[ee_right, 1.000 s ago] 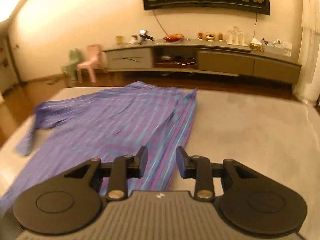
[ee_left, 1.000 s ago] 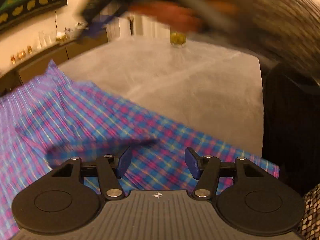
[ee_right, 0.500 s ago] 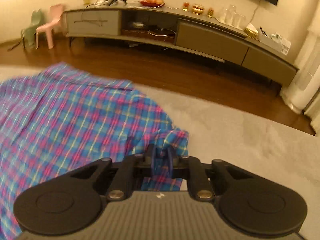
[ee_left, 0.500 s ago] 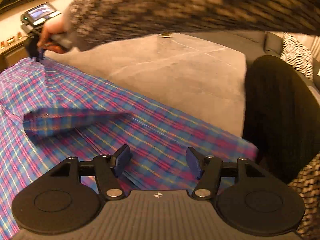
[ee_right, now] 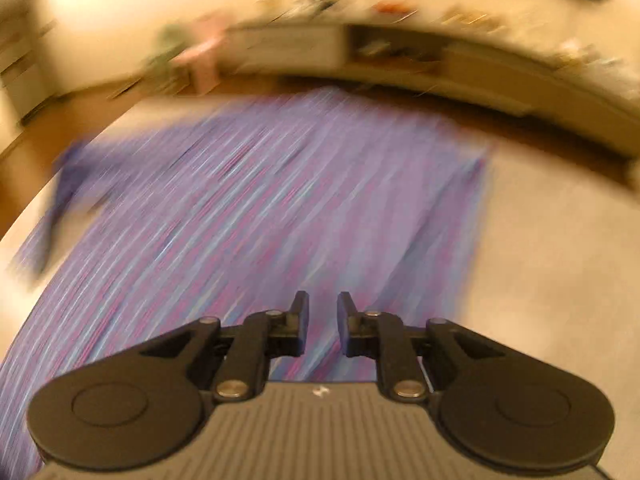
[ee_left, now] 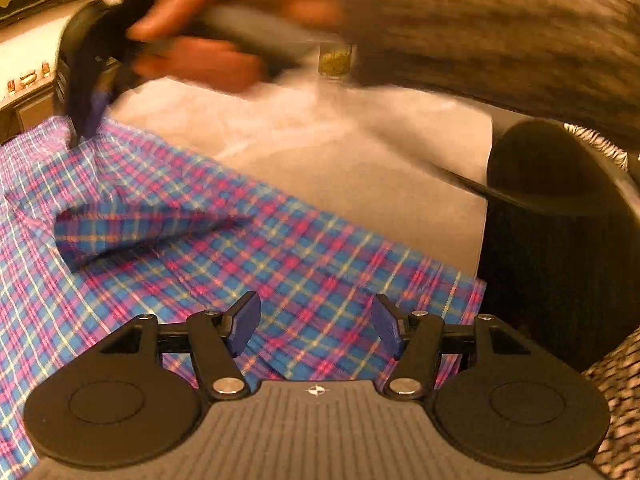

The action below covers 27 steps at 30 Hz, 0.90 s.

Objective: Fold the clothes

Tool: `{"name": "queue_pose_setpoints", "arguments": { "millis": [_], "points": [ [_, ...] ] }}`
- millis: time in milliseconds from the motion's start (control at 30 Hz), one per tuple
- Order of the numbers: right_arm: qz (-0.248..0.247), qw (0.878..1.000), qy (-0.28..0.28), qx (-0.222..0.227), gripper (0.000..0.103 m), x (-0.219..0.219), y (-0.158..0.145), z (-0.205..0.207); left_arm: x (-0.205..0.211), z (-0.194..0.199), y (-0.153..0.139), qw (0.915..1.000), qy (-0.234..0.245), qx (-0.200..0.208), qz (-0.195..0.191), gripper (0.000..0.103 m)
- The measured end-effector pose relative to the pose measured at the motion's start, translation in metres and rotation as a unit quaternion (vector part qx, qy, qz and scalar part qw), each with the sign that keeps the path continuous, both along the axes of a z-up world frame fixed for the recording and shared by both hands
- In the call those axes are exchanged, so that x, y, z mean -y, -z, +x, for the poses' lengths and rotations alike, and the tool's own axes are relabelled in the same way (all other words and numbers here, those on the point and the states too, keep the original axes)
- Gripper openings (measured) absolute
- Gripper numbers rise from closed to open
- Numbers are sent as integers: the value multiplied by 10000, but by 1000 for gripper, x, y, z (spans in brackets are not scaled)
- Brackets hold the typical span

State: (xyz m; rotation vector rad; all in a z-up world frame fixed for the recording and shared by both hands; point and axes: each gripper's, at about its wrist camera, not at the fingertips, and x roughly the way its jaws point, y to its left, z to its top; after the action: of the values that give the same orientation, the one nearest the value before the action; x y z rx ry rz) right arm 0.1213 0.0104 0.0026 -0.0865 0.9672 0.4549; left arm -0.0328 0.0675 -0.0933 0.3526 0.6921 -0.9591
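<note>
A plaid shirt point(ee_left: 256, 264) in blue, pink and yellow lies spread over a pale grey table point(ee_left: 360, 184), covering its near and left part; one sleeve point(ee_left: 136, 228) is already laid across the body of the shirt, so the fold looks to be in its early stage, with the sides being brought in.

The left gripper point(ee_left: 316, 328) hovers low over the near hem, its fingers set wide apart with nothing between them; cloth shows under the gap but is not pinched. The right gripper point(ee_right: 322, 320) sits above the shirt point(ee_right: 248, 216) with its fingers drawn close, a narrow slot left between them; no fabric appears to be held, though the view from that side is badly smeared by motion. In the left view the person's right hand point(ee_left: 200, 44) reaches across the top of the frame, blurred, with the tip of its tool near the far edge of the shirt; whether it touches the cloth I cannot tell.

A small glass point(ee_left: 336, 60) stands at the far side of the table, well apart from the shirt; a long low cabinet point(ee_right: 440, 60) runs along the wall beyond.

The next move likely calls for each gripper to settle on an edge of the shirt and close on a single layer; the risk is catching the folded sleeve along with it and dragging it out of place.
</note>
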Motion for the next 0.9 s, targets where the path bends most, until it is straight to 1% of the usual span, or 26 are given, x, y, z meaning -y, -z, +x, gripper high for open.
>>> {"name": "queue_pose_setpoints", "arguments": {
  "millis": [33, 100, 133, 167, 233, 300, 367, 400, 467, 500, 567, 600, 667, 700, 767, 833, 900],
  "points": [
    [-63, 9998, -151, -99, 15, -6, 8, -26, 0, -3, 0, 10000, -1, 50, 35, 63],
    [-350, 9987, -352, -132, 15, -14, 24, -74, -2, -8, -4, 9999, 5, 109, 39, 63],
    [-511, 9977, -442, -89, 15, -17, 32, -97, -6, -10, -9, 9999, -4, 161, -17, 63],
    [-693, 9964, -482, 122, 18, -19, 34, -113, -10, -11, -14, 9997, -12, 212, -74, 63],
    [-738, 9960, -441, 261, 17, -17, 34, -137, -25, -10, -28, 9990, -95, 347, -268, 63],
    [-721, 9967, -300, 218, 17, -10, 28, -141, -45, -2, -42, 9971, -351, 469, -490, 63],
    [-577, 9980, -114, 247, 17, 2, 19, -138, -62, 13, -52, 9927, -772, 540, -753, 63],
    [-461, 9986, -32, 242, 17, 6, 17, -140, -69, 22, -55, 9891, -1009, 549, -926, 63],
    [-328, 9992, 73, 193, 18, 12, 15, -140, -78, 43, -59, 9797, -1461, 471, -1293, 63],
    [-282, 9994, 109, 155, 18, 15, 15, -140, -77, 51, -56, 9776, -1577, 387, -1337, 63],
    [-346, 9993, 103, 71, 18, 14, 17, -137, -70, 66, -49, 9771, -1693, 194, -1278, 61],
    [-330, 9993, 167, 105, 18, 15, 15, -133, -67, 74, -46, 9766, -1751, 97, -1248, 59],
    [-179, 9987, 397, 278, 18, 19, 6, -120, -61, 88, -39, 9752, -1865, -96, -1188, 57],
    [-156, 9979, 486, 396, 18, 18, 1, -107, -58, 91, -36, 9760, -1863, -156, -1121, 55],
    [-123, 9959, 648, 619, 18, 14, -6, -80, -52, 88, -29, 9793, -1780, -201, -945, 55],
    [-222, 9950, 667, 707, 18, 5, -2, -44, -47, 88, -23, 9816, -1724, -203, -798, 54],
    [-402, 9945, 696, 669, 18, -4, 11, -7, -43, 88, -16, 9836, -1667, -205, -651, 53]
  ]
}}
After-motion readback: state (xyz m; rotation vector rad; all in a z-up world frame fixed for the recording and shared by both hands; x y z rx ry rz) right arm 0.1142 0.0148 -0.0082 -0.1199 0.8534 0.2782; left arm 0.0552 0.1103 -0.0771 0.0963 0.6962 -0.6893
